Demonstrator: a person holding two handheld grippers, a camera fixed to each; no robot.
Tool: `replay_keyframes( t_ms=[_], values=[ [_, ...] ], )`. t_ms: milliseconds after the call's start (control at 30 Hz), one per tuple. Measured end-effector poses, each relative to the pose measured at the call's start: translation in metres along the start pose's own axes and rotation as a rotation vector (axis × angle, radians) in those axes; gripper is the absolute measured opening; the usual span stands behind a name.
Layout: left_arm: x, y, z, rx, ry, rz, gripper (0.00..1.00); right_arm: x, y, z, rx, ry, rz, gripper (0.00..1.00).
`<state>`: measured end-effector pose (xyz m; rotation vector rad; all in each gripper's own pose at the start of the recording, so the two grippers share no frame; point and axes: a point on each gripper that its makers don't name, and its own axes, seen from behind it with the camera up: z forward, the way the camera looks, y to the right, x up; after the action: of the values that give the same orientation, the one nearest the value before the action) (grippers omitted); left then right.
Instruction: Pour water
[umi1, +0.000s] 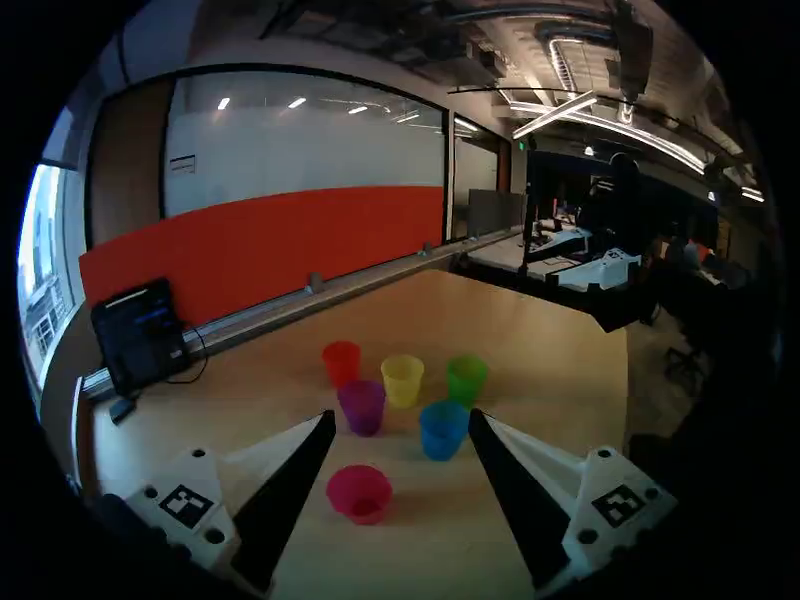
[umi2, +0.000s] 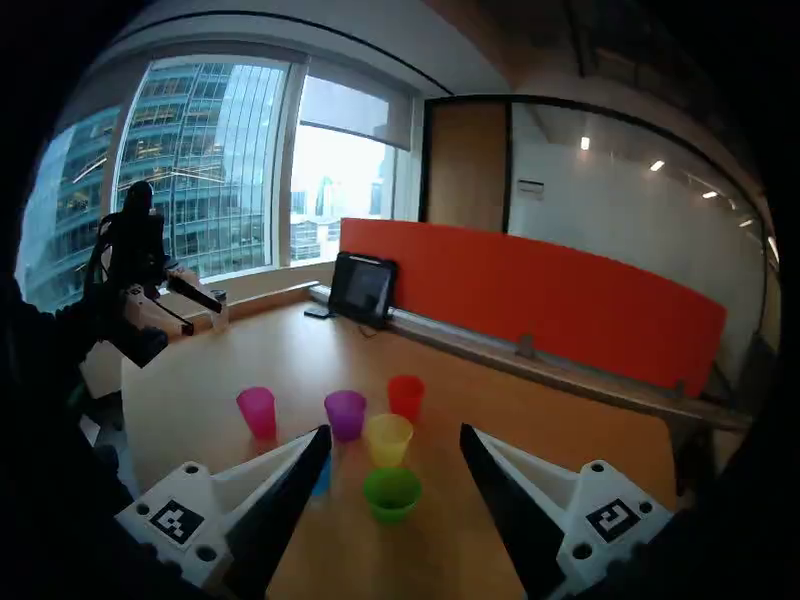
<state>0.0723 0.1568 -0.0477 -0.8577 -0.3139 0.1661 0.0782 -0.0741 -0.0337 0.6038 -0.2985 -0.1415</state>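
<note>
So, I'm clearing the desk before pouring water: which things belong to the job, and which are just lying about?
For the job: red cup, yellow cup, green cup, purple cup, blue cup, pink cup.
Lying about: black screen.

Wooden table (umi1: 520, 330), orange partition (umi1: 260, 245), tall windows (umi2: 200, 170), ceiling strip lights (umi1: 555, 113)

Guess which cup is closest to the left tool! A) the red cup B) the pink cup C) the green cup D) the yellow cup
B: in the left gripper view, the pink cup sits nearest, between the open fingers of the left tool; the green cup, red cup and yellow cup stand farther back.
</note>
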Motion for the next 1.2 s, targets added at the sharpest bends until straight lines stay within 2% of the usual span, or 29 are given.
replay_keyframes(
  t_ms=[200,600,900,1200],
  values=[
    [-0.02,0.017,0.015,-0.035,-0.057,0.027,0.99,-0.014,0.0,0.004,0.008,-0.033,0.006,1.0],
    [-0.057,0.042,0.048,-0.092,-0.173,0.063,0.99,-0.04,0.001,0.015,0.019,-0.085,0.026,1.0],
    [-0.08,0.049,0.078,-0.126,-0.263,0.084,0.99,-0.055,0.001,0.026,0.031,-0.109,0.03,1.0],
    [-0.097,0.053,0.108,-0.151,-0.316,0.061,0.99,-0.067,0.007,0.033,0.03,-0.128,0.031,1.0]
  ],
)
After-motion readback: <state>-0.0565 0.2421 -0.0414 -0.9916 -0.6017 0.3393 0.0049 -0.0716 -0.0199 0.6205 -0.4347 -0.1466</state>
